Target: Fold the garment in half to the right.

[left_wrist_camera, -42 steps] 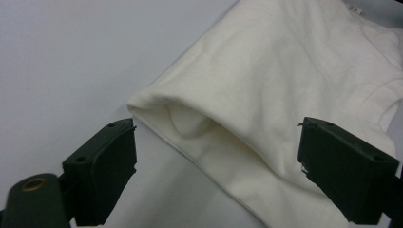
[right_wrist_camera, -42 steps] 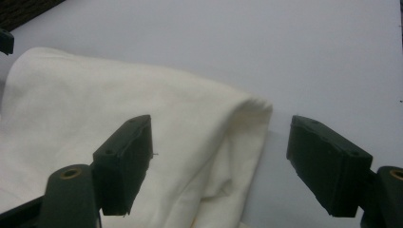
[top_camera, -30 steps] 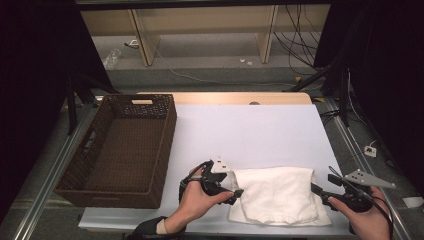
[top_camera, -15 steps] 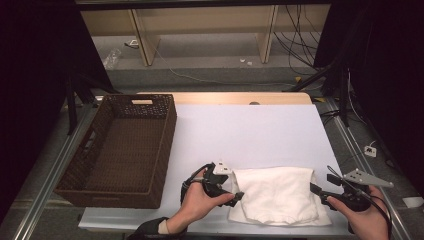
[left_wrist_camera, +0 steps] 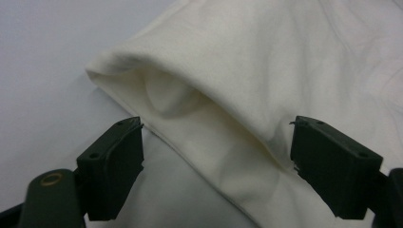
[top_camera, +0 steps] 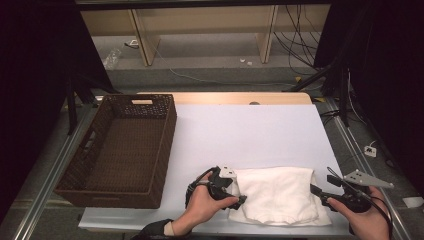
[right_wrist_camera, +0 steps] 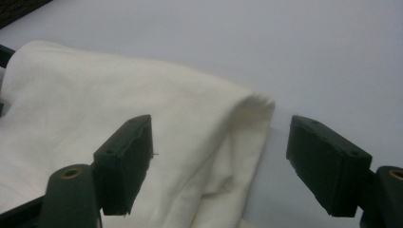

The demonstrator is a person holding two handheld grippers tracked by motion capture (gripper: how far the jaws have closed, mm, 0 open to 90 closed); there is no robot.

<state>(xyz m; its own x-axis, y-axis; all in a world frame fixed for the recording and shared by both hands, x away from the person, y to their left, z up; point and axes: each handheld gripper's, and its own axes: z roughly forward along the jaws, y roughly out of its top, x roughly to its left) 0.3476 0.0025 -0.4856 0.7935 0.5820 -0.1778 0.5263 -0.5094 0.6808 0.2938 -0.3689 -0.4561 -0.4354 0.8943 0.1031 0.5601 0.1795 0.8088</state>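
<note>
One folded white cloth (top_camera: 277, 195) lies at the counter's (top_camera: 250, 130) near edge, and one brown wicker basket (top_camera: 120, 147) stands on the left, with open counter beyond. The left claw (left_wrist_camera: 216, 156), jaws wide though just narrowing, straddles the cloth's folded edge. The right claw (right_wrist_camera: 218, 159) gapes over the opposite edge without pinching it.

L. gripper (top_camera: 235, 192) has edged slightly along the near-left edge of the folded white cloth (top_camera: 277, 192); its jaws have just been closing a little, w/ the cloth's folded edge between them, pads not yet pressing. Cloth's near-left corner looks slightly more bunched.
</note>
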